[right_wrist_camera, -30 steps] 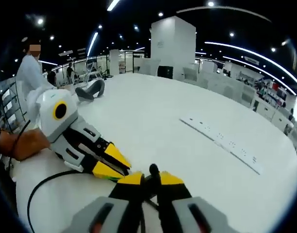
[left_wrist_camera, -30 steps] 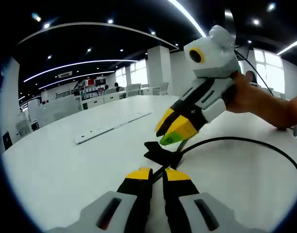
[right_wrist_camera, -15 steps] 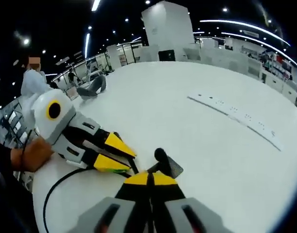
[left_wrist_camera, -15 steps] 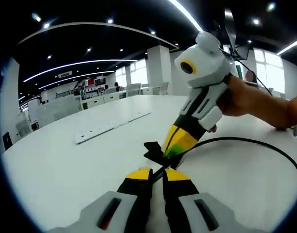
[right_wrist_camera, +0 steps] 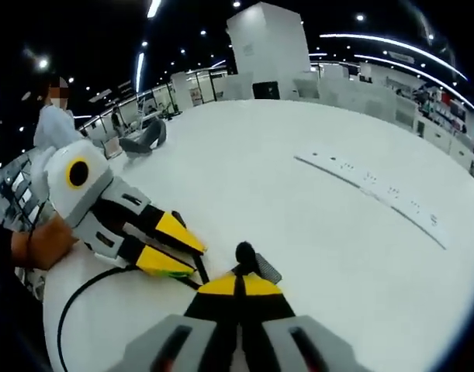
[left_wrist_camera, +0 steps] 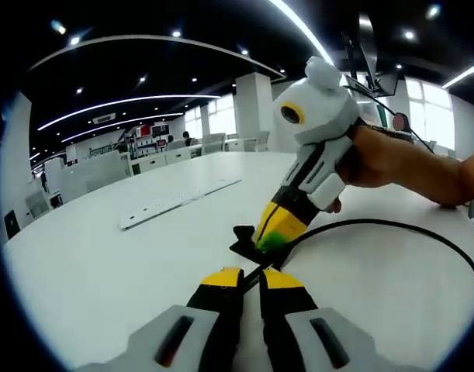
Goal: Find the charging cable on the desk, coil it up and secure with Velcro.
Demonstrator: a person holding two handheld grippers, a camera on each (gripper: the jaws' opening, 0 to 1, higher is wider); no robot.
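In the left gripper view, the left gripper rises from six o'clock with its yellow-tipped jaws drawn almost together, a thin stretch of the black charging cable pinched between the tips. From there the cable runs up toward one o'clock and sweeps out in a wide loop over the white desk toward three o'clock. Just ahead of the tips, near the centre, lies the black Velcro strap, a flat dark tab on the desk. The right gripper comes down onto it from one o'clock, held by a hand at two o'clock; its yellow jaws look pressed together on the strap end, though the contact itself is small and hard to read. A long white power strip lies well apart at ten o'clock. In the right gripper view, the right gripper rises from six o'clock with its jaws closed tip to tip, and the strap sticks up from between them toward twelve o'clock. The left gripper enters from nine o'clock, its jaws nearly closed and pointing toward the strap, with the cable curving away beneath it toward eight o'clock. The power strip lies across the desk at two o'clock, far from both grippers.
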